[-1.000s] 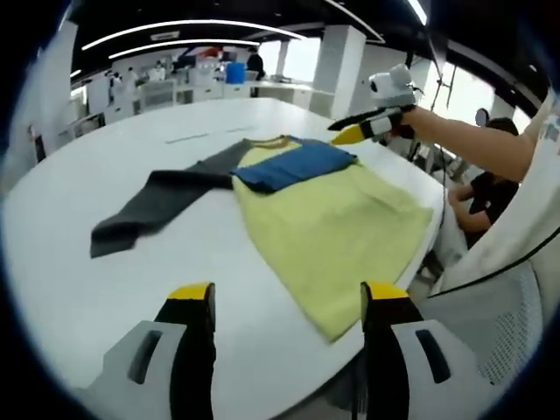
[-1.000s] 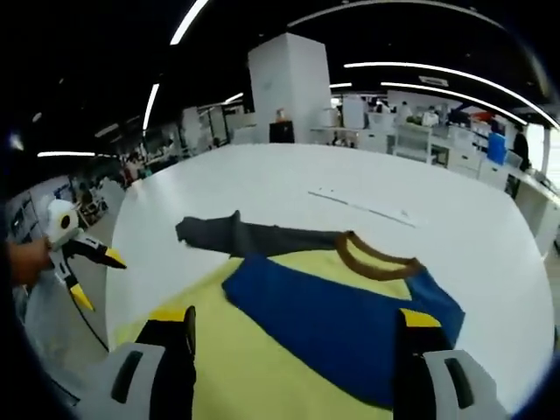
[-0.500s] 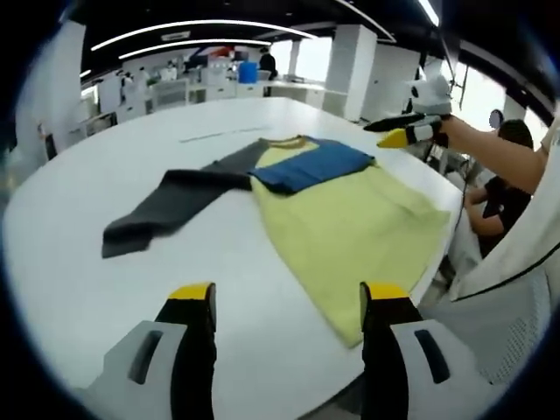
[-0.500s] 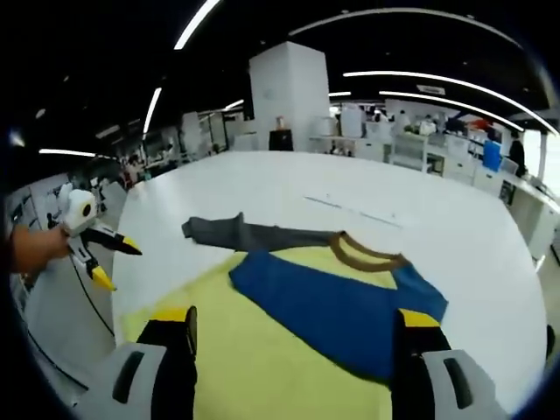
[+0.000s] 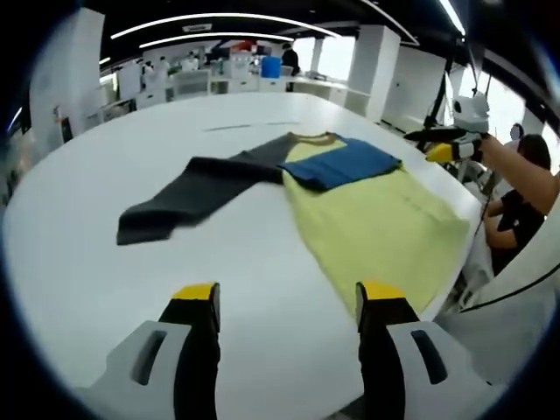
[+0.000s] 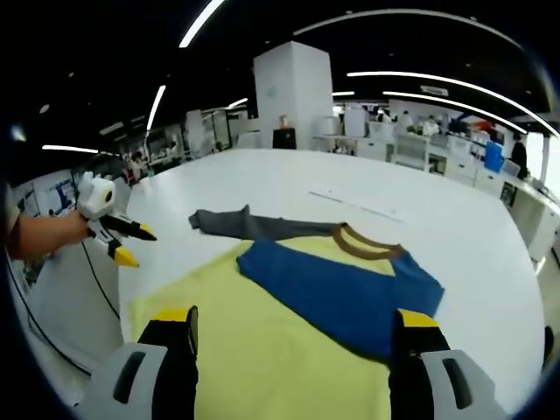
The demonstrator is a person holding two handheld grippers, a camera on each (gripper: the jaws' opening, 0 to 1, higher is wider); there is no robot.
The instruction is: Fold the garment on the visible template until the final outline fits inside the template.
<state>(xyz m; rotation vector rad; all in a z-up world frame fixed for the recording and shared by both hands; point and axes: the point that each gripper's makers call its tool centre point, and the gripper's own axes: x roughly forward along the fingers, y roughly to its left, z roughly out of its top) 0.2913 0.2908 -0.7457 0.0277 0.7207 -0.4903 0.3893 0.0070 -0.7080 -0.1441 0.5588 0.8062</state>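
A broad white worktop (image 5: pixel 79 254) curves away ahead of your left hand-held gripper (image 5: pixel 287 302), set in an open-plan room with white pillars, long ceiling light strips and rows of desks and shelving along the far wall. Thin marked lines (image 6: pixel 360 206) show on the worktop beyond the garment's collar.

The garment (image 5: pixel 376 223) lies flat ahead and to the right of your left hand-held gripper, its yellow body reaching the worktop's near edge. One blue sleeve (image 6: pixel 332 289) is folded across the chest, just below the brown collar (image 6: pixel 366 245). The dark grey sleeve (image 5: pixel 197 188) stretches out to the left across the bare worktop.

Your left hand-held gripper hangs above the worktop short of the garment, its yellow-tipped jaws spread apart with nothing between them. In the right gripper view it appears at far left, held out past the worktop's edge by your hand (image 6: pixel 39 236), jaws parted.

Your right hand-held gripper (image 6: pixel 293 319) hovers over the yellow body of the garment, jaws wide and gripping nothing. In the left gripper view it appears at the far right beyond the blue sleeve, on your outstretched forearm (image 5: pixel 521 175).

A seated person (image 5: pixel 512 219) is visible past the worktop's right edge.
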